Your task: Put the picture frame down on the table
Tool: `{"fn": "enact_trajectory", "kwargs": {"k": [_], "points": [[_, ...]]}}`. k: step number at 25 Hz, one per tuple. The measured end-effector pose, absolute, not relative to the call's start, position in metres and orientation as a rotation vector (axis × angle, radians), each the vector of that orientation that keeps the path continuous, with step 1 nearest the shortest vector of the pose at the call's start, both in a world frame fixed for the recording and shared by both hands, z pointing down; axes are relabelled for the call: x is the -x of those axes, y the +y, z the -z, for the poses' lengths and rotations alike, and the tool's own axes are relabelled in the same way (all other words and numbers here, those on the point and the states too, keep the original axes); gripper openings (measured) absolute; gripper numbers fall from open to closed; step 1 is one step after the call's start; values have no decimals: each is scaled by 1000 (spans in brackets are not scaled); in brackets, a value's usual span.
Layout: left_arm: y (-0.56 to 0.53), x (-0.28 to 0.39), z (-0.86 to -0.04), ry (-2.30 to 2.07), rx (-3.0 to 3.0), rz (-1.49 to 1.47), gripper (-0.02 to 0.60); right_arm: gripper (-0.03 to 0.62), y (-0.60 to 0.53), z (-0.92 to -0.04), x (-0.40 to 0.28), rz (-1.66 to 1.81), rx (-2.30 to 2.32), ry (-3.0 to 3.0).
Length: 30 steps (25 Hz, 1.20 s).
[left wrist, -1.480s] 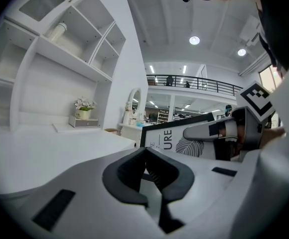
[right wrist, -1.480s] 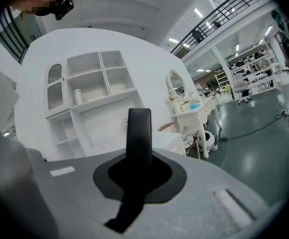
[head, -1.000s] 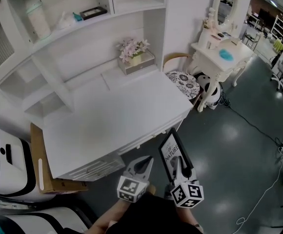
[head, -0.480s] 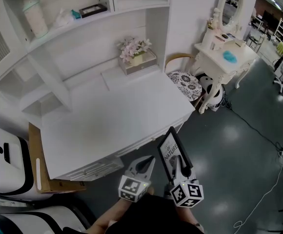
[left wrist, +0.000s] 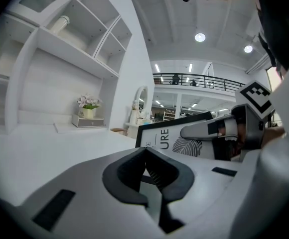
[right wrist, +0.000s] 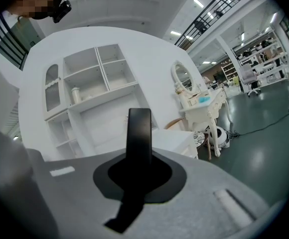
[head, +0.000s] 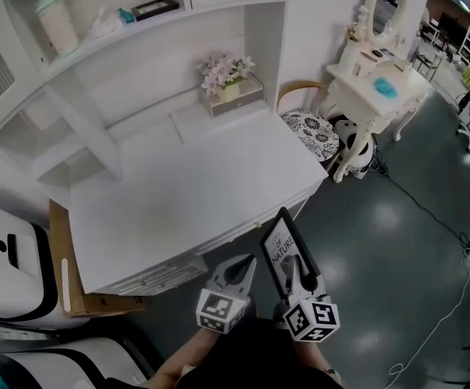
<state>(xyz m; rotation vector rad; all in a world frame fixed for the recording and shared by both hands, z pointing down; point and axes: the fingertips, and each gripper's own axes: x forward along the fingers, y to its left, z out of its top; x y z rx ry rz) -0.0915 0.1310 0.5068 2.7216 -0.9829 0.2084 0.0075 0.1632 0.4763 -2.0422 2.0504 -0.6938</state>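
One broad white tabletop fills the middle of the head view, its surface bare apart from a small box of pale flowers at its one o'clock corner. Off its front edge, at about five o'clock from its centre, the black-framed picture with white printed artwork stands on edge in the air, not yet above the surface. The right hand-held gripper is clenched on the frame's lower edge, which rises as a dark bar between its jaws in its own view. The left hand-held gripper, at nine o'clock of the frame, has its jaws closed together on nothing. By my reading this is the carry step. The next move calls for bringing the frame toward eleven o'clock over the surface, lowering it until it rests there, and only then releasing.
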Motion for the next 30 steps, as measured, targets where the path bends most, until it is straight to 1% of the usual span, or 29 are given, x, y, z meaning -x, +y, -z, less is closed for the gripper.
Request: {"fn": "enact_trajectory", "kwargs": {"k": [13,30], "points": [[138,90,-513,-981,-2708,-223,12,14,175,-480,-13,715,2055,2027],[69,32,-500,-903,-2762,-237,12,14,116,-467,-67,685,2100,1964]]}}
